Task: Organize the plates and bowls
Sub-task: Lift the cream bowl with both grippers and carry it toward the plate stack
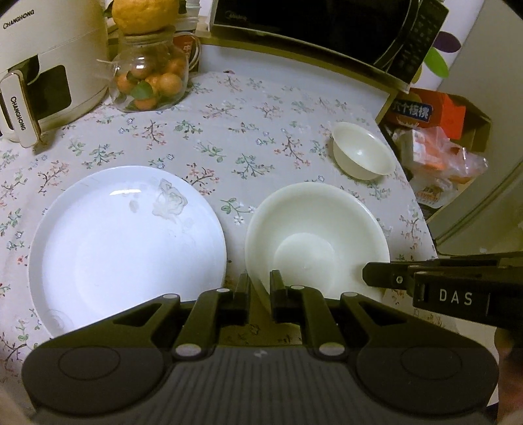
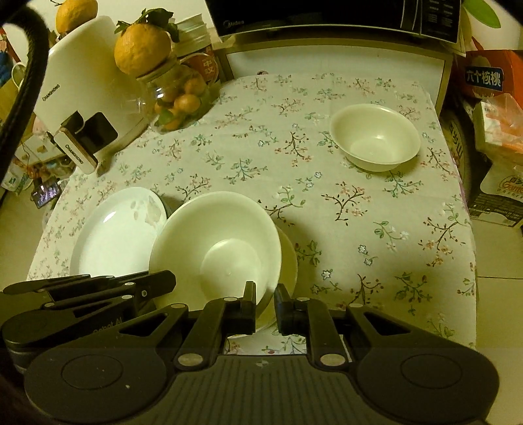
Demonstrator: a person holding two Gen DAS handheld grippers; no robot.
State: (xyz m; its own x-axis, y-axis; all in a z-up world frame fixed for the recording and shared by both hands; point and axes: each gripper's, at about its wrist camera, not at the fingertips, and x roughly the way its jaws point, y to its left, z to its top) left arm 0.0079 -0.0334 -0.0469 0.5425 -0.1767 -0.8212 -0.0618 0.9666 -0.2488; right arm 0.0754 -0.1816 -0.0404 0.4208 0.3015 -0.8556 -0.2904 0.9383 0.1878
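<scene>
Large bowl tilted at tabletop's near edge, rim pinched by right gripper and left gripper, plate just beside.

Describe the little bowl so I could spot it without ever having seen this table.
Start at the microwave behind the flowered tablecloth. Just in front of it, near the table's far right corner, sits the small bowl. It stands alone, apart from the plate and large bowl near the grippers, and is the smallest dish.
</scene>
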